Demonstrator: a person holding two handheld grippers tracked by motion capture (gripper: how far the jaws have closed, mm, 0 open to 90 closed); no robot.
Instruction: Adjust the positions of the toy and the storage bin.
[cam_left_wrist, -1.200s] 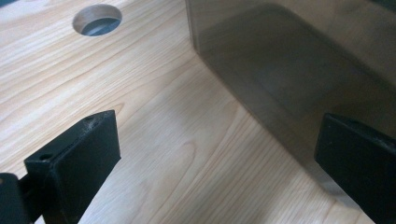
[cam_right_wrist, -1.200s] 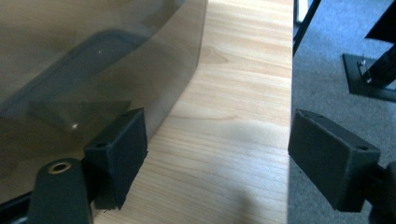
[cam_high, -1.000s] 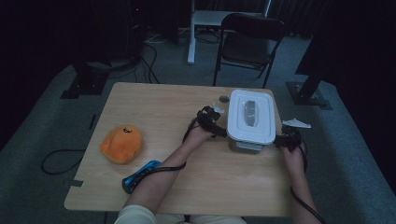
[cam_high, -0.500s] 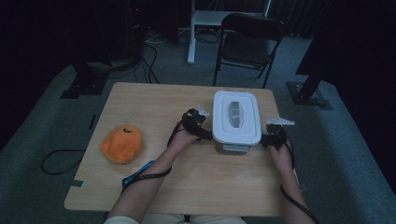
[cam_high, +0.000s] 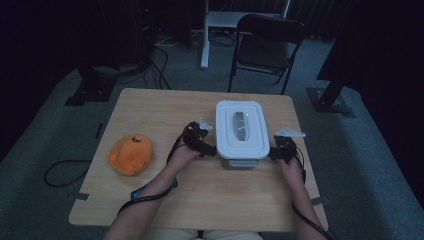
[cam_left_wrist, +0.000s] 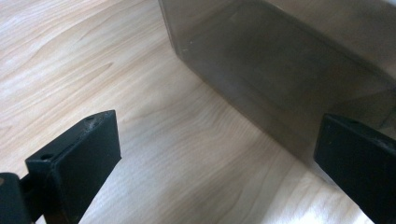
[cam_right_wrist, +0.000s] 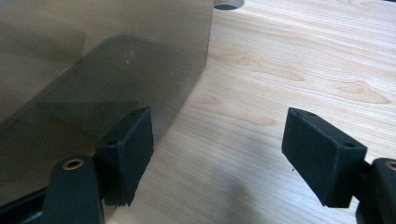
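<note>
White-lidded box (cam_high: 240, 131) btwn both grippers, jaws apart, prob. touching sides.

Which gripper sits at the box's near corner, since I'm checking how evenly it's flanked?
The right gripper, at the lidded box's near right corner; the left gripper sits farther up its left side.

The desk (cam_high: 165, 115) is pale wood with a smooth, faintly sheened grain. On it, the box (cam_left_wrist: 280, 70) has smoky, translucent glossy plastic walls and a white matt plastic lid (cam_high: 227, 130). Left of the box, the orange toy (cam_high: 131, 153) looks soft, like plush cloth.
</note>
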